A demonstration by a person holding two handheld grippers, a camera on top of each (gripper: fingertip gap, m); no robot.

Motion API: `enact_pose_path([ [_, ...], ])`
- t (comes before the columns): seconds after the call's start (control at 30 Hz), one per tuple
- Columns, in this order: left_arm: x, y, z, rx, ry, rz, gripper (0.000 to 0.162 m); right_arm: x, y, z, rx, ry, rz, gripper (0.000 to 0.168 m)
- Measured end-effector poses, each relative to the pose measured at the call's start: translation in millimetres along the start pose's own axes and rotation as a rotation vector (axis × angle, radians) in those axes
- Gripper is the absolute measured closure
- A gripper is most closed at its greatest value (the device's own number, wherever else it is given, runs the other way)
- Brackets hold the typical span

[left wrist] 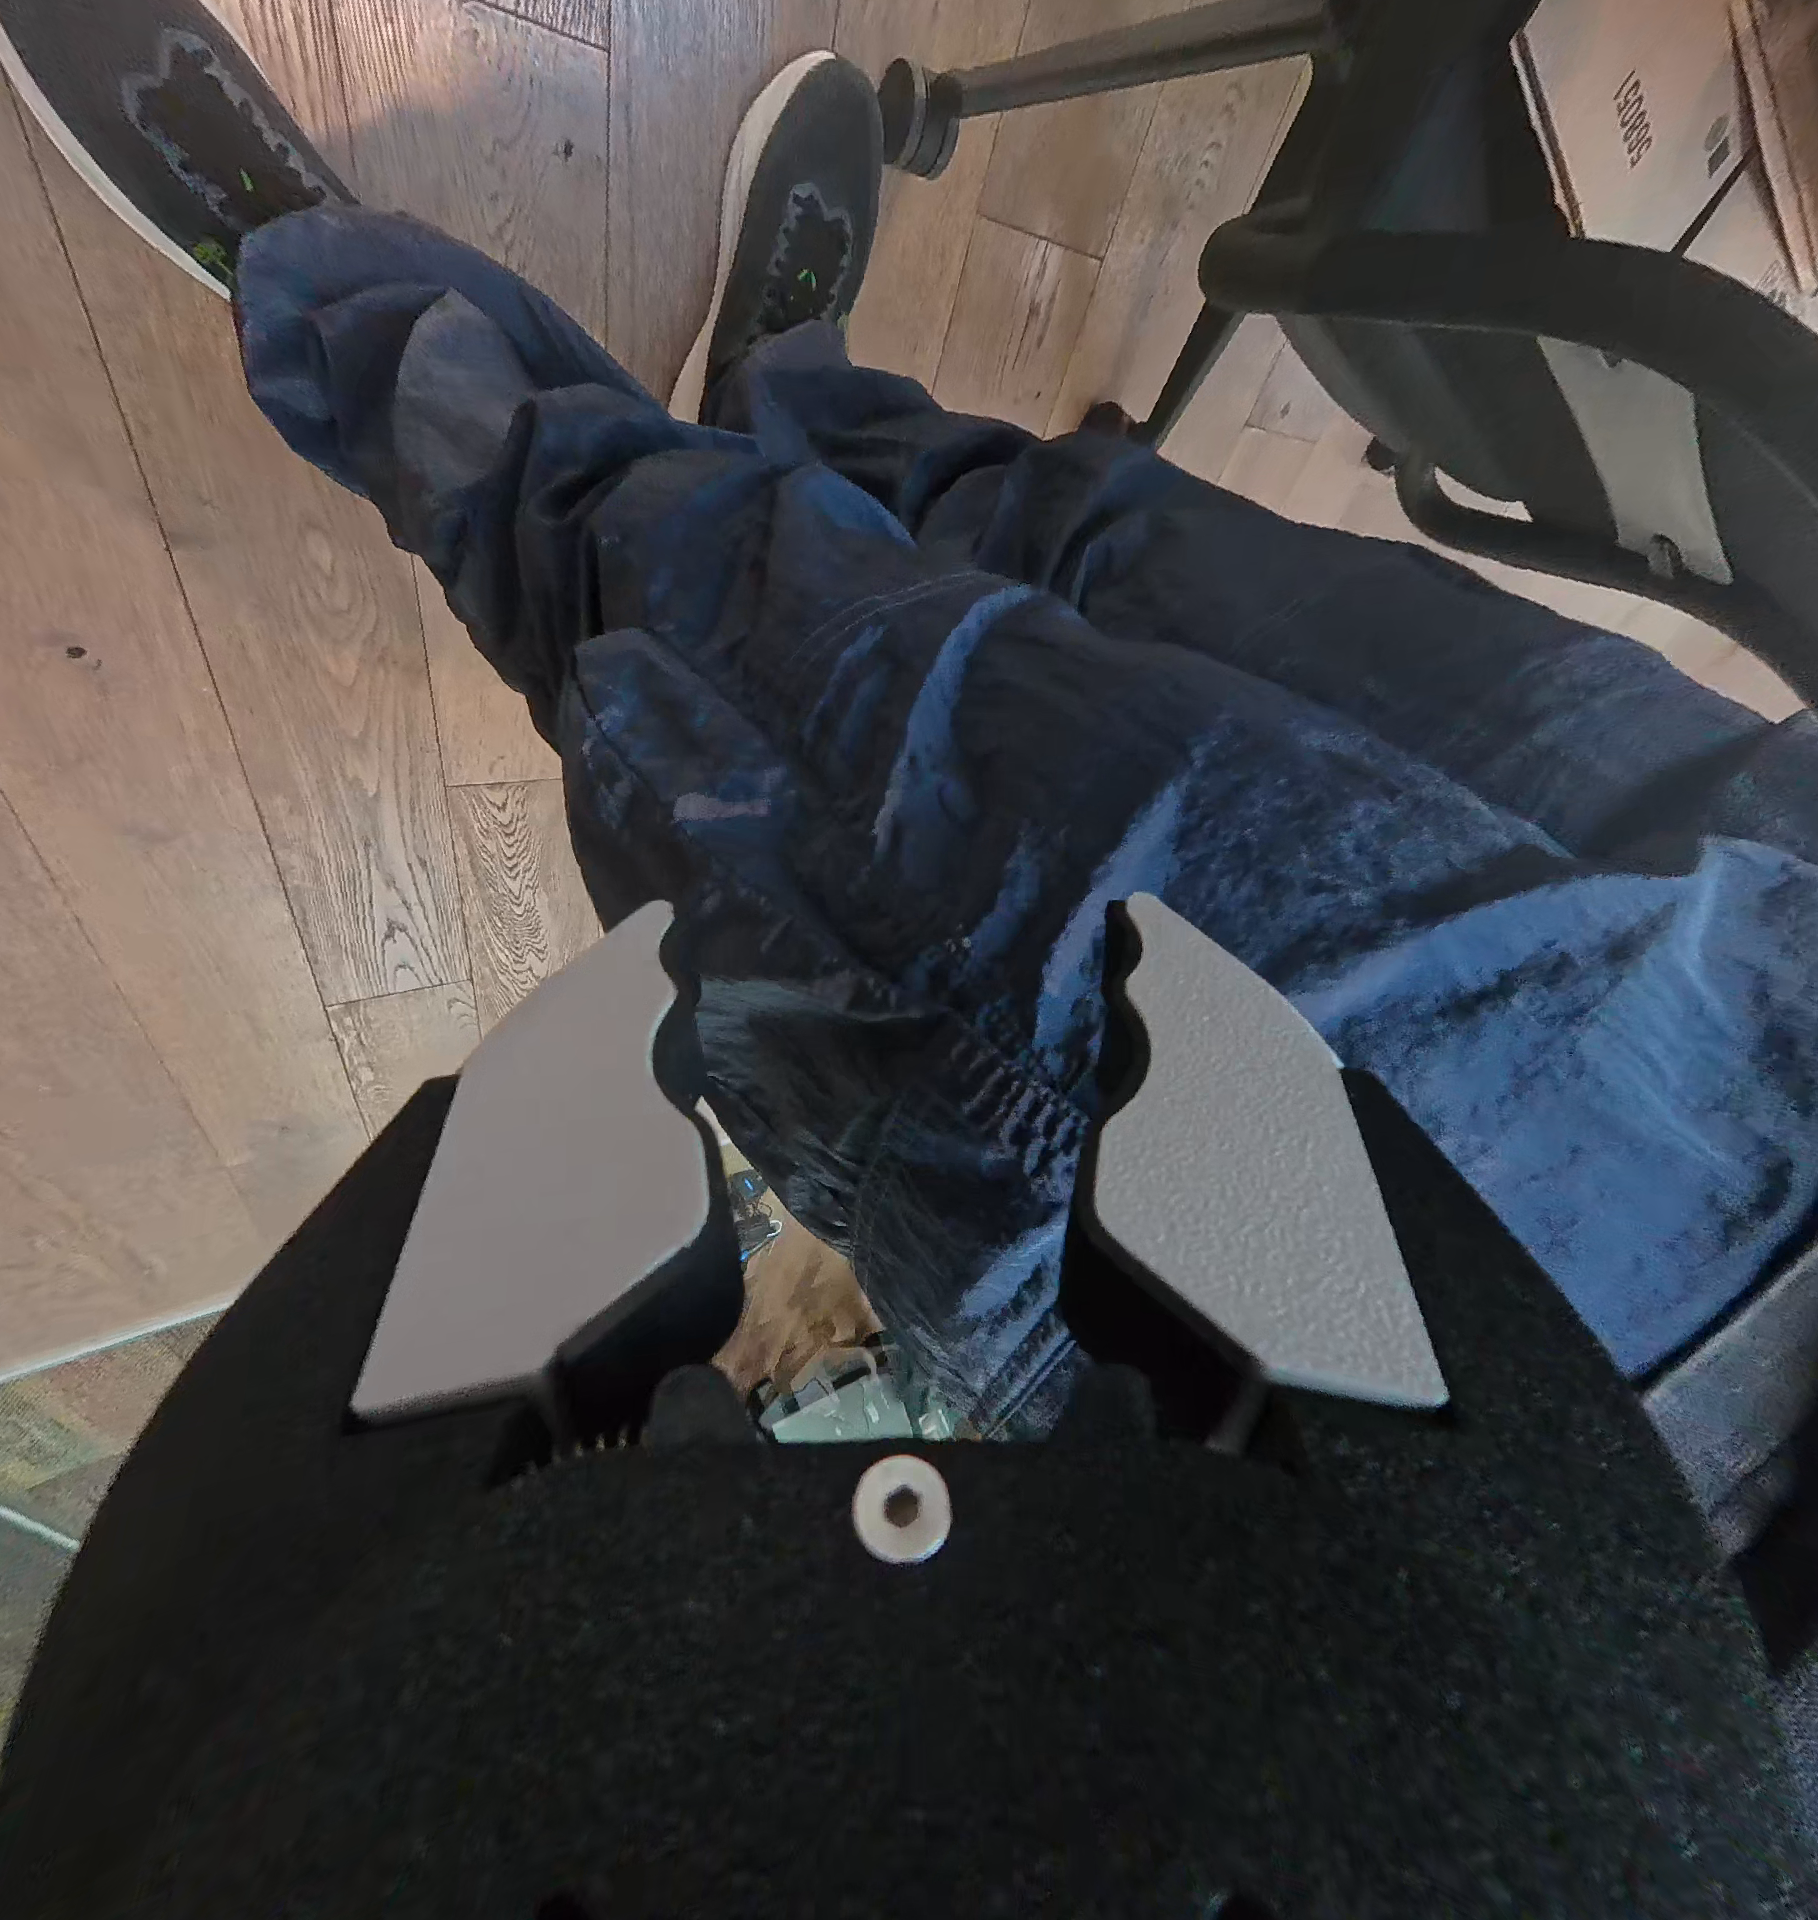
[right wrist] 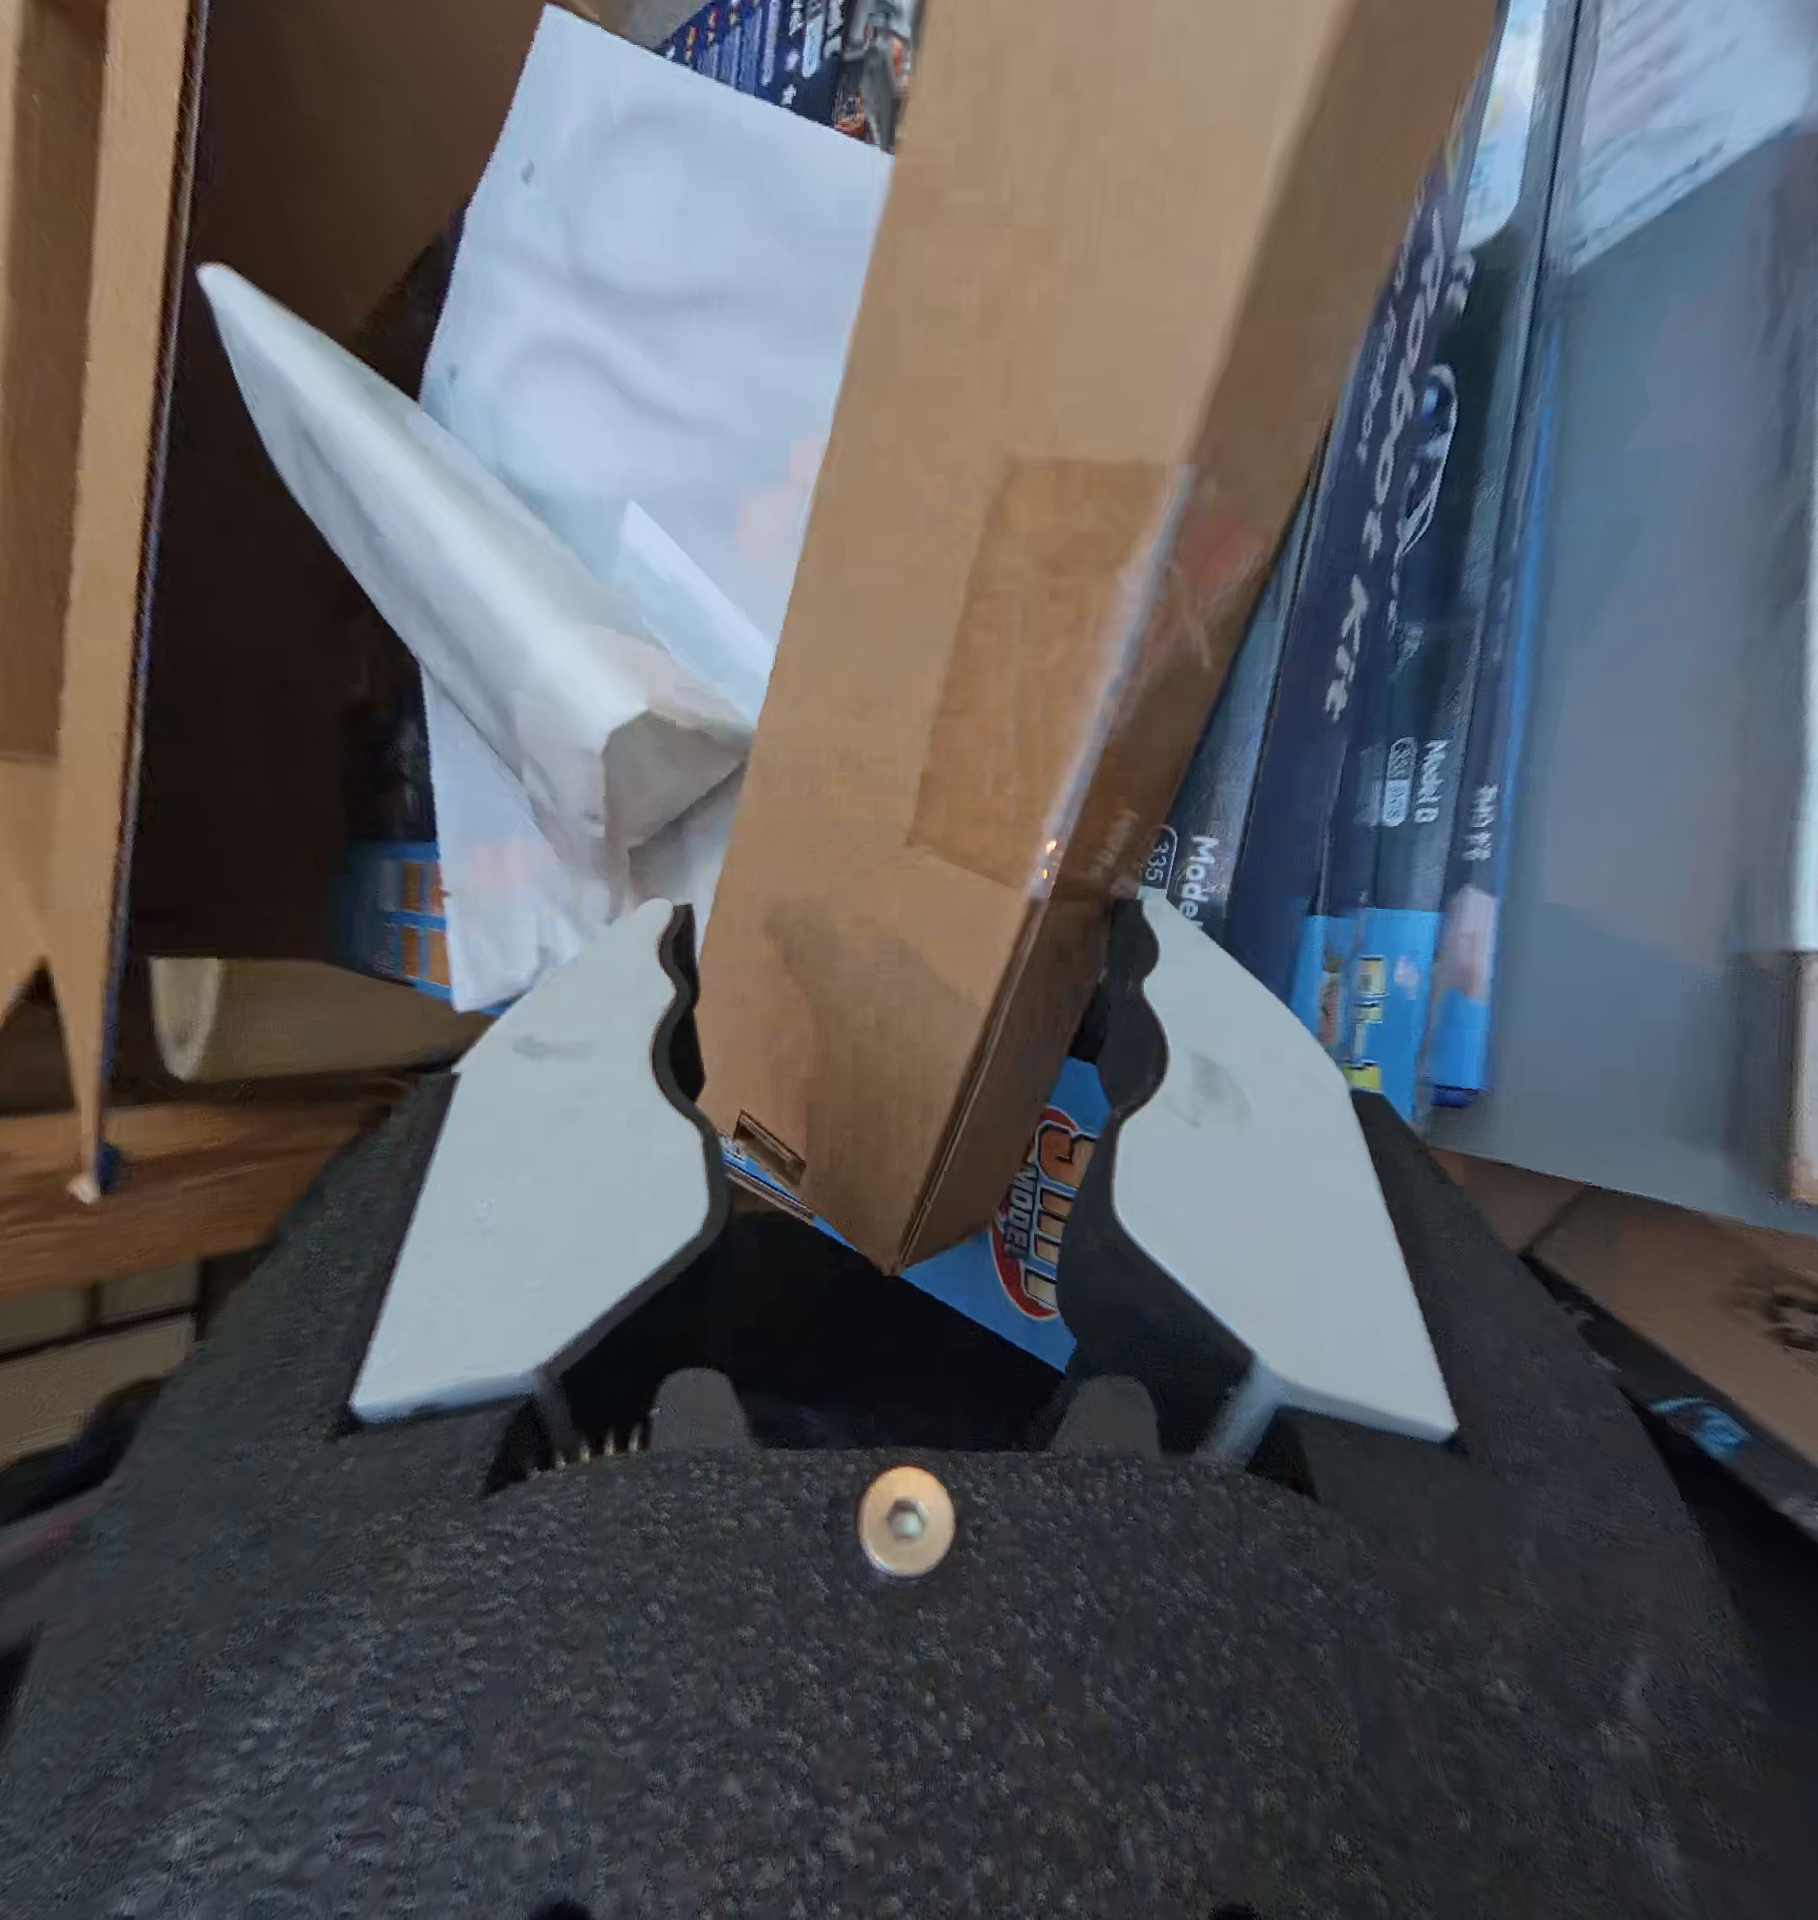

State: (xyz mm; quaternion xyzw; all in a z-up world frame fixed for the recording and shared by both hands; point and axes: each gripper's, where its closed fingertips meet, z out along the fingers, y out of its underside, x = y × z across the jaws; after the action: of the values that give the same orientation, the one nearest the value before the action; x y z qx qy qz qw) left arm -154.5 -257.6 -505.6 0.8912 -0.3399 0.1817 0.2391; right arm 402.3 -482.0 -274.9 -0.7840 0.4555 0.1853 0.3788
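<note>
My left gripper is open and empty. It hangs just above a person's lap in dark blue jeans and points down at the legs. My right gripper has its jaws set against both sides of a long, flat brown cardboard box and holds it by its lower end. The box is tilted, with its far end leaning up and to the right. A strip of clear tape runs over its side. White wrapping paper lies crumpled behind the box.
Two dark shoes rest on the wooden floor. A black office chair is to the right. In the right wrist view, blue printed boxes stand on edge at the right, and an open cardboard carton is at the left.
</note>
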Motion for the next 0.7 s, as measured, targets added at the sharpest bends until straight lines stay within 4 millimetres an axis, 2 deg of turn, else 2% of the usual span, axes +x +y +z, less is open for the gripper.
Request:
enact_pose_path([
  [0.03, -1, 0, -1, 0.002, -0.001, 0.001, 0.087, 0, -2, -5, 0.005, 0.029, -0.094, 0.094],
  [0.1, -3, 3, -3, 0.001, -0.005, 0.005, 0.087, -6, -4, -12, 0.019, 0.034, -0.203, 0.089],
  [0.17, -7, 6, -2, -0.006, -0.004, 0.008, 0.087, -13, 3, -8, -0.011, -0.004, -0.234, 0.078],
  [0.27, -15, 11, -2, -0.018, -0.001, 0.008, 0.087, -21, 8, -3, -0.069, -0.039, -0.257, 0.085],
  [0.33, -22, 11, -4, -0.007, 0.009, 0.006, 0.087, -27, 3, -5, -0.055, -0.060, -0.239, 0.088],
  [0.43, -36, 10, -11, 0.017, 0.027, 0.005, 0.087, -40, -13, -21, 0.020, -0.056, -0.236, 0.093],
  [0.5, -50, 10, -18, 0.036, 0.037, 0.005, 0.087, -56, -20, -34, 0.038, -0.022, -0.299, 0.094],
  [0.6, -76, 11, -30, 0.066, 0.060, 0.000, 0.087, -104, -26, -42, 0.031, 0.014, -0.459, 0.096],
  [0.7, -106, 12, -45, 0.115, 0.083, 0.000, 0.088, -182, -23, -22, -0.003, -0.027, -0.647, 0.099],
])
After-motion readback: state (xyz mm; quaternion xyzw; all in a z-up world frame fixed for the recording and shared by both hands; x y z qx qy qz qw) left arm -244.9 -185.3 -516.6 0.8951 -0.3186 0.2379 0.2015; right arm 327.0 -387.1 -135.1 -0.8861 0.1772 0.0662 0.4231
